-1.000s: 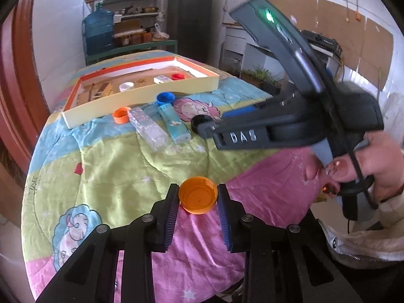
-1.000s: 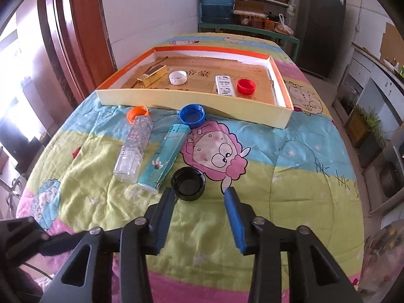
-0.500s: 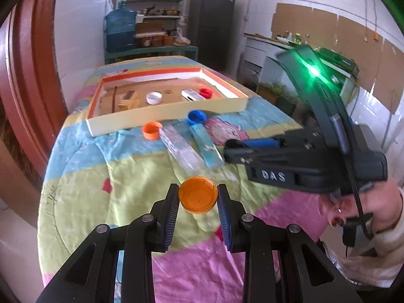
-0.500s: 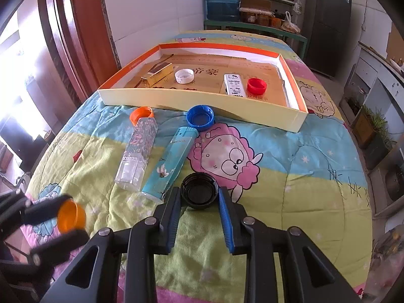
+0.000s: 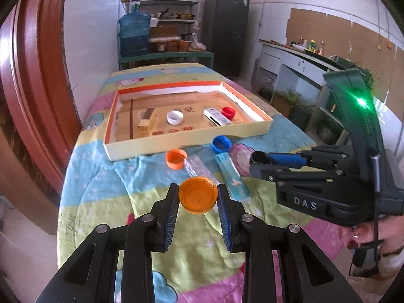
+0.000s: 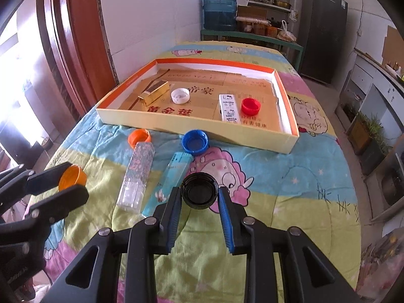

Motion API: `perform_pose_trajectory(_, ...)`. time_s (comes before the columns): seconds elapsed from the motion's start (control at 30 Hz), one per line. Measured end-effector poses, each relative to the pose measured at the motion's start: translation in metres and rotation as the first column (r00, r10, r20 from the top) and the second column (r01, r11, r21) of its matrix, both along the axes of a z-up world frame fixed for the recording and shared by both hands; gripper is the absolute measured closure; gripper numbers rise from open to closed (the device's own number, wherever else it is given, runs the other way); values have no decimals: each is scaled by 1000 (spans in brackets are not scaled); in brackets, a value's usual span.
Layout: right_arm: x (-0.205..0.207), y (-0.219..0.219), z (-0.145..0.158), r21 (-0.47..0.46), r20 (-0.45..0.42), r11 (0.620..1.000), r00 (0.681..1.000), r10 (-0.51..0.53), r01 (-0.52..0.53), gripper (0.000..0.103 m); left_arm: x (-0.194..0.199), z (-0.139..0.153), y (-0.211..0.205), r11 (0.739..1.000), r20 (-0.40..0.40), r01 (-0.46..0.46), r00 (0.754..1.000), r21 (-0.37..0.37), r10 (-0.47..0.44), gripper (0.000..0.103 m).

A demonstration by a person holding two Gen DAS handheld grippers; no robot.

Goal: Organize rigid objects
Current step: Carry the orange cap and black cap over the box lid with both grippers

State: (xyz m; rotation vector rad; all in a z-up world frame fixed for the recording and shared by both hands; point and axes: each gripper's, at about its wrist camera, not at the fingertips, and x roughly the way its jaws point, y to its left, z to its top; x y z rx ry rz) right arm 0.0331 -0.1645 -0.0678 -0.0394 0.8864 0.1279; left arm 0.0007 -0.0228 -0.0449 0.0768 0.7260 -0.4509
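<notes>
The right gripper (image 5: pixel 261 162) carries raised letters "DAS" on its body, seen from the left wrist. On the cardboard floor of the box (image 6: pixel 287 149), large red characters read "黄金荚". Other print there, and on the white pack (image 6: pixel 228 107), is too small to read.

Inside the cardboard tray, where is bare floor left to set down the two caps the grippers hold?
Tray floor is bare between white cap and white box, along the far wall, and right of red cap. The gold box crowds the left corner. Left gripper grips the orange cap, right gripper the black cap.
</notes>
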Motion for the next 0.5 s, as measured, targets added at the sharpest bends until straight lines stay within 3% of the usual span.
perform_pose_trajectory(0.5, 12, -1, 14, 17, 37, 1000, 999, -6, 5, 73, 45, 23, 7, 993, 6, -108, 994, -43, 108, 72)
